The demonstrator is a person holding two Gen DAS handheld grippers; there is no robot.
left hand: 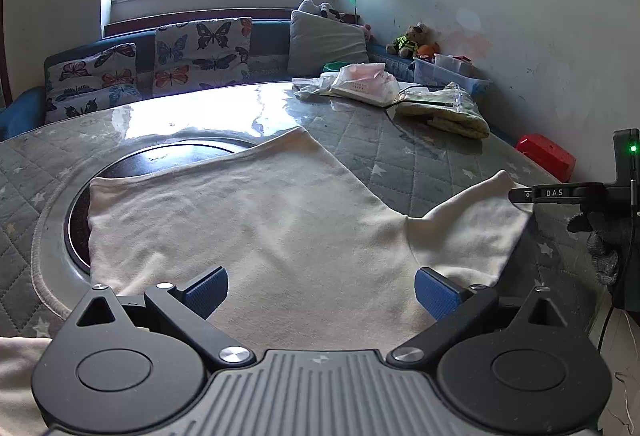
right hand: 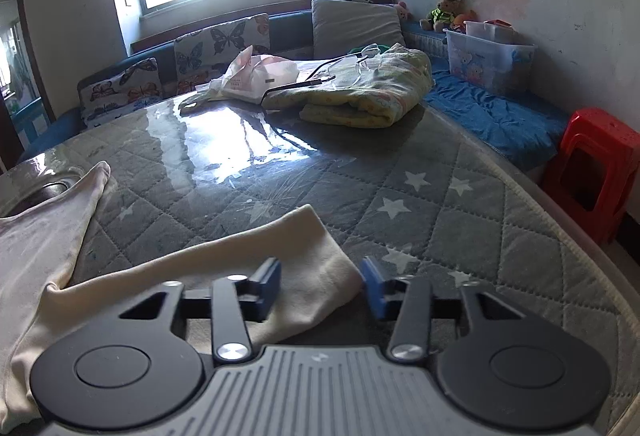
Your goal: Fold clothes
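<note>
A cream shirt [left hand: 248, 220] lies spread flat on the quilted grey table cover [left hand: 420, 152], with one sleeve [left hand: 476, 232] pointing out to the right. My left gripper [left hand: 322, 292] hovers open just over the shirt's near edge, its blue pads [left hand: 206, 292] wide apart with only cloth below them. My right gripper [right hand: 322, 288] is open at the sleeve's end [right hand: 304, 276], and the cuff lies between its blue pads [right hand: 270, 288] unpinched. From the left wrist view, one right finger [left hand: 556, 193] reaches the cuff from the right edge.
A dark round inset [left hand: 160, 156] in the table lies partly under the shirt. At the far side sit a folded yellow garment [right hand: 360, 96] with glasses on it and a pack of wipes [right hand: 260, 76]. A red stool [right hand: 592, 172] stands by the table's right edge.
</note>
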